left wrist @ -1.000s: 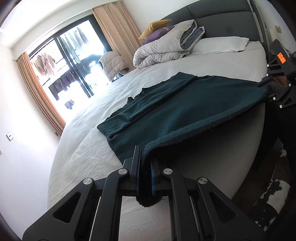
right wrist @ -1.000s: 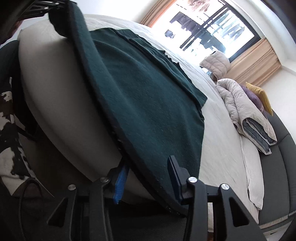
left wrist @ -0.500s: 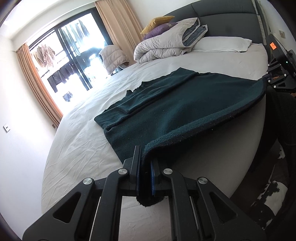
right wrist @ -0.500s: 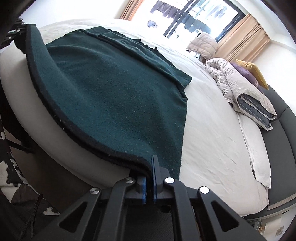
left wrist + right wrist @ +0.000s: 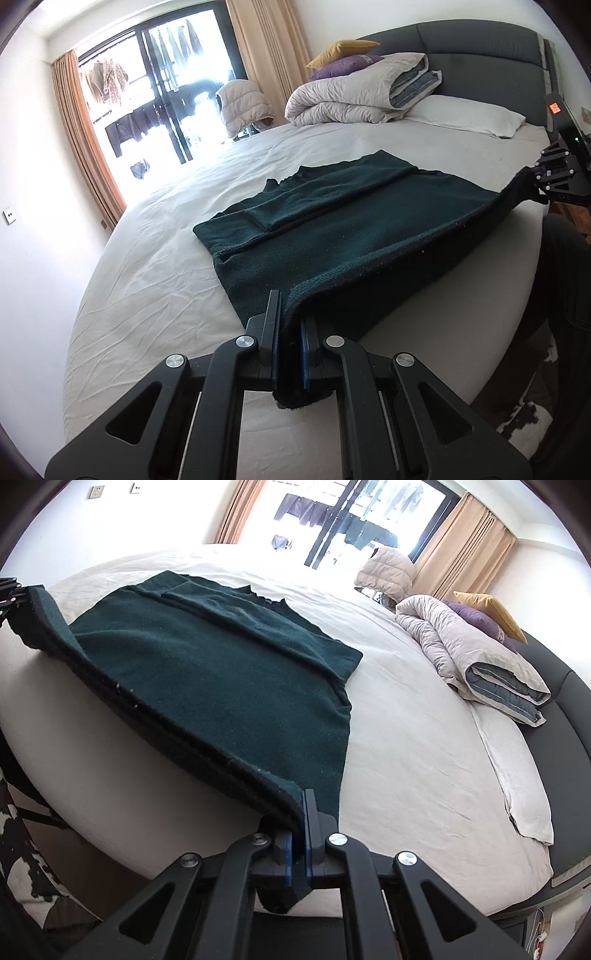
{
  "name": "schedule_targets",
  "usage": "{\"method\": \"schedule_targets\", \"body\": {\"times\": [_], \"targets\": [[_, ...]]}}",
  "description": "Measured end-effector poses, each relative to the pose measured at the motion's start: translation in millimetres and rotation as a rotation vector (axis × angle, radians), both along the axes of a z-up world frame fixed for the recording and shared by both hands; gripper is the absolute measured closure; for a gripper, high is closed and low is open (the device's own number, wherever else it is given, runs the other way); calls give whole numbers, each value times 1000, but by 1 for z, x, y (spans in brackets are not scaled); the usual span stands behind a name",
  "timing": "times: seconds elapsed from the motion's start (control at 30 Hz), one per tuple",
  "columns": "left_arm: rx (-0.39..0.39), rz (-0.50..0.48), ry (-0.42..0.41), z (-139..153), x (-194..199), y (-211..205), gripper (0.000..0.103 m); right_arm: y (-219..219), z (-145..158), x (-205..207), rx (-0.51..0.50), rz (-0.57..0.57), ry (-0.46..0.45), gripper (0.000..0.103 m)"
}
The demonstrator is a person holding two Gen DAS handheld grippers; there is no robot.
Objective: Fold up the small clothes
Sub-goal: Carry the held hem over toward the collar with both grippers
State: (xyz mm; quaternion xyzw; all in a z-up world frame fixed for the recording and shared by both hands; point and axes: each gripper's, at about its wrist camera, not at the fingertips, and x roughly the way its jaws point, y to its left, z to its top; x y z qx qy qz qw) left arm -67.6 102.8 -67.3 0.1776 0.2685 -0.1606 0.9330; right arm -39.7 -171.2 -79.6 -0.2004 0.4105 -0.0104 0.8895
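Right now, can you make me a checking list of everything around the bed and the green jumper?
Surface: white bed sheet, wrinkled.
Job's things: dark green sweater lying flat, sleeves folded across it, near hem lifted off the bed edge.
Clutter: folded duvet, yellow and purple cushions, white pillow.
Grippers: left gripper fingers shut on one hem corner; right gripper fingers shut on the other.
Cables: nothing seen.
Surroundings: grey headboard, bright window with hanging laundry, tan curtains, puffy jacket.
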Motion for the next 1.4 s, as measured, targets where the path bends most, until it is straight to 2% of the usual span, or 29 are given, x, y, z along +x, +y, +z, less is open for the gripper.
{"method": "schedule_targets", "body": {"times": [0.53, 0.8, 0.93, 1.13, 1.33, 1.4], "targets": [[-115, 79, -9, 35, 97, 11, 96, -34, 34, 99, 167, -40, -73, 98], [-139, 114, 36, 44, 178, 18, 96, -50, 37, 178, 212, -49, -62, 98], [-127, 132, 83, 42, 232, 19, 96, -61, 31, 231, 249, -66, -12, 98], [-126, 166, 190, 20, 318, 28, 96, -71, 9, 307, 276, -89, 90, 98], [-94, 193, 242, -9, 380, 26, 96, -79, -20, 366, 269, -115, 172, 98], [-82, 202, 262, -22, 397, 23, 96, -82, -35, 381, 287, -122, 230, 98]]}}
